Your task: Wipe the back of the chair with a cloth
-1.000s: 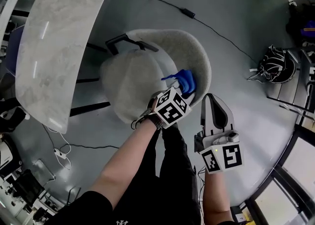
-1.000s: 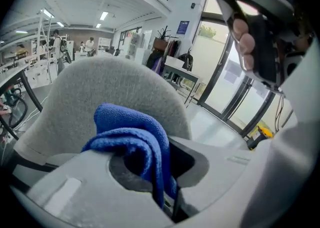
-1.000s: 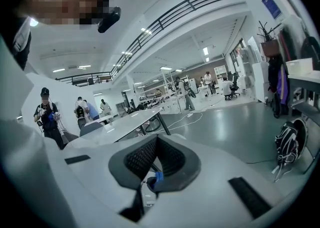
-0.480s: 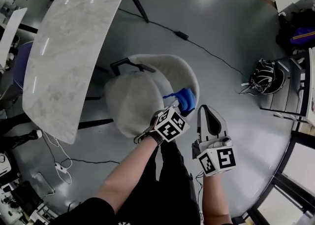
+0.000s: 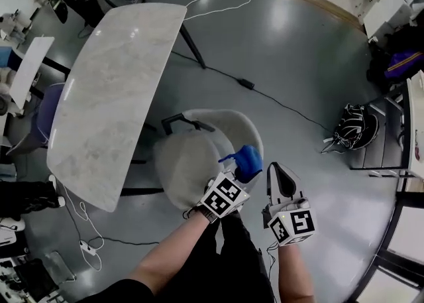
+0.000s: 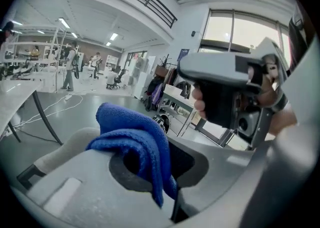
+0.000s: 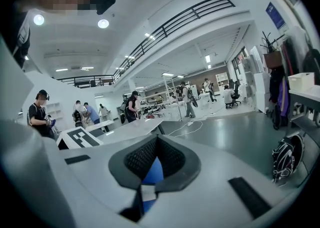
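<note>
A grey shell chair (image 5: pixel 192 159) stands by the table, its curved back (image 5: pixel 248 132) nearest me. My left gripper (image 5: pixel 242 170) is shut on a blue cloth (image 5: pixel 248 162), which sits at the right rim of the chair back. In the left gripper view the cloth (image 6: pixel 132 139) bunches and hangs between the jaws of that gripper (image 6: pixel 160 167), with the chair rim (image 6: pixel 60 149) beyond and to the left. My right gripper (image 5: pixel 281 181) hovers just right of the cloth, off the chair. In its own view the right gripper (image 7: pixel 150 164) is shut with nothing held; blue shows past it.
A long marble table (image 5: pixel 112 83) stands left of the chair. A black cable (image 5: pixel 265 94) crosses the floor behind it. A dark bag (image 5: pixel 354 132) lies by low racks (image 5: pixel 397 152) at the right. Another chair (image 5: pixel 45 113) is at the far left. People stand far off.
The head view has pulled back and up, so everything looks smaller. Both grippers stay side by side, and the cloth has shifted slightly along the right rim of the chair back.
</note>
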A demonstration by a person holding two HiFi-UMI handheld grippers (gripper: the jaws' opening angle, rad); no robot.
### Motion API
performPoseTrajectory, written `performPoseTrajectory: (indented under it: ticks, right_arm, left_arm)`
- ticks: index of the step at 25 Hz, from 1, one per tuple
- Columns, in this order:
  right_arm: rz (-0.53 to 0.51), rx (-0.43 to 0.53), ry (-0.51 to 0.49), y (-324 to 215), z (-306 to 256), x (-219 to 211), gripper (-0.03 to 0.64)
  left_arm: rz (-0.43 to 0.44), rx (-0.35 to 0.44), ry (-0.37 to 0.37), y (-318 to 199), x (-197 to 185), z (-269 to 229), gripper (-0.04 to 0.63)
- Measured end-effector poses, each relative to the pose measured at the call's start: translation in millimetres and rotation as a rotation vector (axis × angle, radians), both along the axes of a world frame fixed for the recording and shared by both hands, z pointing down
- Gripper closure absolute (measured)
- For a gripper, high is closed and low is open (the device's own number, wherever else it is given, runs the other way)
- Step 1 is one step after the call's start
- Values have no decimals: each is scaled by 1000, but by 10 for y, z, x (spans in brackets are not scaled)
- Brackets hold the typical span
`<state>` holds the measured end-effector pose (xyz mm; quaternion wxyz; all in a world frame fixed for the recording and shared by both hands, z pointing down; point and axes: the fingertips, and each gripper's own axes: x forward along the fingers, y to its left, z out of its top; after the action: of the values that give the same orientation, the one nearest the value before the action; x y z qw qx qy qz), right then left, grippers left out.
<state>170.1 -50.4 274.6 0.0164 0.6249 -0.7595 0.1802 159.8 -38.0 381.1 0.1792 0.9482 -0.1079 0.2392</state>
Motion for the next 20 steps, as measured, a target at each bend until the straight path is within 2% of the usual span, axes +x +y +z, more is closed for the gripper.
performPoseTrajectory:
  ticks: [4, 11, 20]
  right_arm:
    - [-15, -5, 6, 120, -291, -12, 603]
    - [-41, 71, 6, 111, -775, 3, 603]
    - [-88, 150, 29, 189, -1371, -16, 603]
  left_arm:
    - [-24, 24, 55, 113, -72, -547, 535]
    - [-46, 136, 179, 84, -75, -1501, 535]
    - [-111, 231, 280, 120, -227, -2322, 535]
